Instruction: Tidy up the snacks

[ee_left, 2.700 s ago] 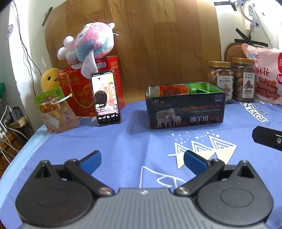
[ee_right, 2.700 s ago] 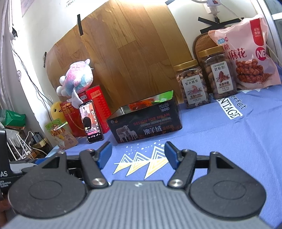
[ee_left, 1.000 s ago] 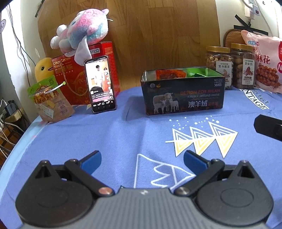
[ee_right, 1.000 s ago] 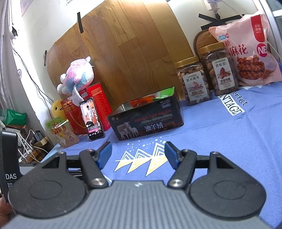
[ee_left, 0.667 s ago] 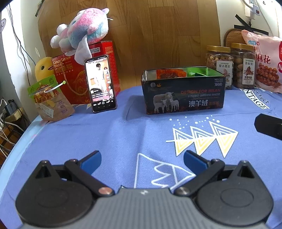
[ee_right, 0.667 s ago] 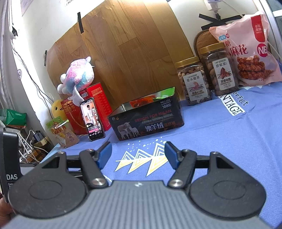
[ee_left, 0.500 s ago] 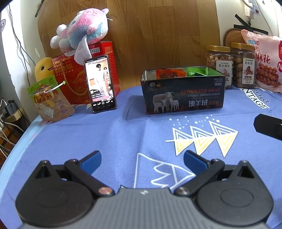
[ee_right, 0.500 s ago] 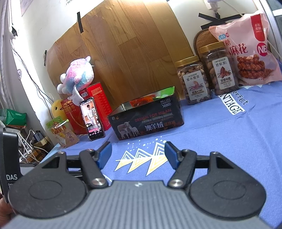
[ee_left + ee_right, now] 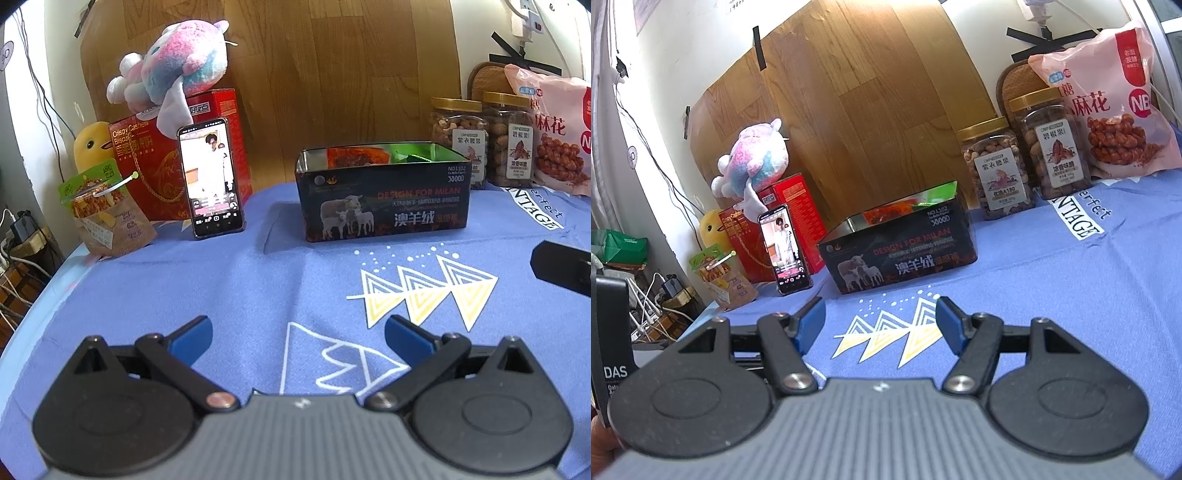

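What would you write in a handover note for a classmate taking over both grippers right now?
Left gripper: open, empty, over the blue cloth.
Right gripper: open, empty, also over the cloth.
Tin: mid-table, open, with an orange packet and something green inside.
Outside the tin: two nut jars and a pink bag at back right, a small pouch and a red box at back left.
Done: some snacks in the tin.
Left: probably the rest; nothing is gripped.

Blue cloth (image 9: 258, 288), yellow-white triangle print; black tin (image 9: 384, 199), sheep picture; red box (image 9: 155, 173); pink bag (image 9: 554, 133).
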